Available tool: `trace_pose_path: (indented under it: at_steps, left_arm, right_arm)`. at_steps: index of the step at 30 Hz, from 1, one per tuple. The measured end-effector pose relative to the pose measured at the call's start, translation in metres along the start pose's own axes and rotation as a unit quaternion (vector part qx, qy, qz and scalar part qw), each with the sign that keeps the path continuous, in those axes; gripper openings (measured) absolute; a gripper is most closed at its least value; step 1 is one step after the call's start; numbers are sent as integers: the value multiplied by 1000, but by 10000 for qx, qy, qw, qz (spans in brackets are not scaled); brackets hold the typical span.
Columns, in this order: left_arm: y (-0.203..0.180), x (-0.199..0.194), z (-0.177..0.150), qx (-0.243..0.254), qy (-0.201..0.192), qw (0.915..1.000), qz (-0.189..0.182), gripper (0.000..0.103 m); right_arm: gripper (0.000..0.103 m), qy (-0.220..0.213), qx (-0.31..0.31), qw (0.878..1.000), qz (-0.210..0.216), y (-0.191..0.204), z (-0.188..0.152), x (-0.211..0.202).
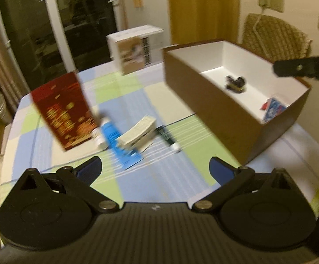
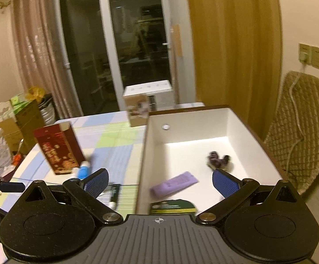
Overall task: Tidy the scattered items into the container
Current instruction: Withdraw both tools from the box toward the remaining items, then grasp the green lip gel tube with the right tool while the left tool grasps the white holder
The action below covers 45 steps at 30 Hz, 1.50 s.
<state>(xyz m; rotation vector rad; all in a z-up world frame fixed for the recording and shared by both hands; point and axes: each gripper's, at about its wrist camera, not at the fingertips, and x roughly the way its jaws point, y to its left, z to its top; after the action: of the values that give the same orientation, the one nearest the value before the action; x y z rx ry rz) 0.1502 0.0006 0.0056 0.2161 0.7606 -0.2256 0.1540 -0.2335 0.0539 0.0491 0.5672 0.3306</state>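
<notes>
The left gripper has its blue fingers spread wide with nothing between them, and it points down at the items that are not yet tidied on the checked tablecloth. These lie close together: a blue and white tube, a small cream box that leans partly on it, and a dark green tube just beside the box. A red carton stands next to them, touching the blue tube. The container, a brown box with white inside, stands to the right, apart from this group. The right gripper is also wide open and empty, and it hangs over the container's near end, probably because an item was released there. Inside lie a purple flat pack, a green packet and a small dark object. The wide left fingers seem prepared for the cream box, which looks like the easiest next piece.
</notes>
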Motion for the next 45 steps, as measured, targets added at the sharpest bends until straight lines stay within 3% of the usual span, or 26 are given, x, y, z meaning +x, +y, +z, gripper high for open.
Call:
trace_pose_path:
  at_steps: [14, 23, 26, 30, 31, 32, 33, 38, 41, 45]
  left_arm:
    - [59, 29, -23, -232, -7, 9989, 408, 102]
    - [82, 61, -30, -103, -351, 9977, 565, 101]
    - [93, 73, -32, -291, -282, 9980, 475, 101]
    - [104, 82, -34, -407, -263, 9986, 204, 101]
    - [105, 85, -33, -319, -276, 9990, 137, 101]
    - [105, 88, -32, -228, -275, 9993, 89, 101]
    - [106, 92, -31, -146, -255, 9996, 38, 101]
    - [110, 113, -29, 10, -150, 9996, -232, 95]
    - [110, 122, -24, 100, -148, 9992, -348, 92]
    - [103, 130, -19, 374, -191, 9981, -447, 92]
  right_arm:
    - [103, 140, -567, 9965, 599, 82, -6, 40]
    - [103, 493, -986, 9921, 596, 113, -26, 84]
    - [91, 683, -1162, 9895, 527, 119, -32, 102]
    - [90, 852, -1280, 9874, 362, 123, -44, 126]
    - [86, 902, -1304, 9868, 321, 123, -47, 133]
    - [72, 971, -1336, 9859, 275, 123, -49, 139]
    - [68, 1045, -1362, 9849, 215, 123, -52, 146]
    - [67, 1251, -1335, 9831, 46, 117, -63, 171]
    - [55, 1365, -1277, 9824, -39, 113, -69, 185]
    - [55, 1437, -1167, 9827, -97, 107, -74, 200]
